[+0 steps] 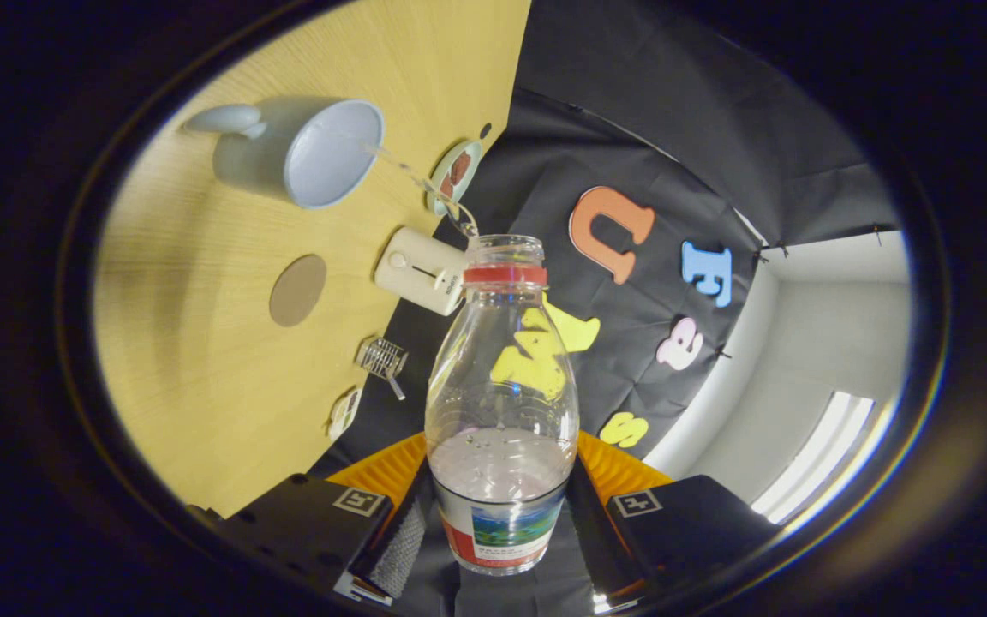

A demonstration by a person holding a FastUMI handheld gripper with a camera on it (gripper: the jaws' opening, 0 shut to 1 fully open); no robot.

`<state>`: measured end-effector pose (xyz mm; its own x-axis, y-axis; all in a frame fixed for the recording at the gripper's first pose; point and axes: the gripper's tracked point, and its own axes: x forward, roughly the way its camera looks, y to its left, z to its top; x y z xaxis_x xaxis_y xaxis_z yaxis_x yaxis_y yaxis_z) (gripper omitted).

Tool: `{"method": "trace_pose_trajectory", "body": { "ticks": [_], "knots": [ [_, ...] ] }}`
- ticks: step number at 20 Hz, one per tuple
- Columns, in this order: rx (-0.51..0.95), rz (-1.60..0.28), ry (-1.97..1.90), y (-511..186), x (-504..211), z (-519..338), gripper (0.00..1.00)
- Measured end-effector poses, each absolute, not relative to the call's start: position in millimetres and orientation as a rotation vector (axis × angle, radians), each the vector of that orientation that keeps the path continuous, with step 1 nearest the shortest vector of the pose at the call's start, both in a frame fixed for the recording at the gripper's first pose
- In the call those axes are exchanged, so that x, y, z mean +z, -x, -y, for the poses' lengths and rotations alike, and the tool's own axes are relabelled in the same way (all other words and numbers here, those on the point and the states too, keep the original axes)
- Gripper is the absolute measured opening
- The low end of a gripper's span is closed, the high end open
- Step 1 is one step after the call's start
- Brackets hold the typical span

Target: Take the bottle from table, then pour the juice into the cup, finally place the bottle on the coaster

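Currently the bottle (502,411) sits between the two fingers (500,536), which are closed against its labelled lower body from either side, one pad on each flank, so the opening equals the width of the bottle. The bottle is clear plastic, uncapped, with a red collar ring below the open mouth, and it is tipped so that the mouth points toward the cup (301,152). A small volume of pale liquid rests in the lower part of the bottle, just above the label. A thin stream of liquid (421,184) runs from the bottle mouth to the rim of the cup. The cup is pale blue with a handle on the side away from the bottle, and it stands on the wooden bench (202,360), well beyond the fingers. A round brown coaster (297,290) lies flat on the bench, nearer the fingers than the cup and apart from it. Beside the coaster, near the bench edge, lies a cream rectangular device (419,271). A small dish (454,174) sits at the bench edge past the cup, and a small wire object (382,358) lies nearer the fingers.
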<state>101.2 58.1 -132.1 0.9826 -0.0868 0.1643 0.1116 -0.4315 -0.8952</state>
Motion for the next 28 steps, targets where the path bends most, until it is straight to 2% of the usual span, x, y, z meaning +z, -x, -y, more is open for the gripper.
{"method": "trace_pose_trajectory", "body": {
  "ticks": [14, 28],
  "knots": [
    [-0.256, 0.041, 2.123, -111, -131, -64, 0.81],
    [-0.260, 0.142, 2.266, -103, -125, -98, 0.81]
  ]
}}
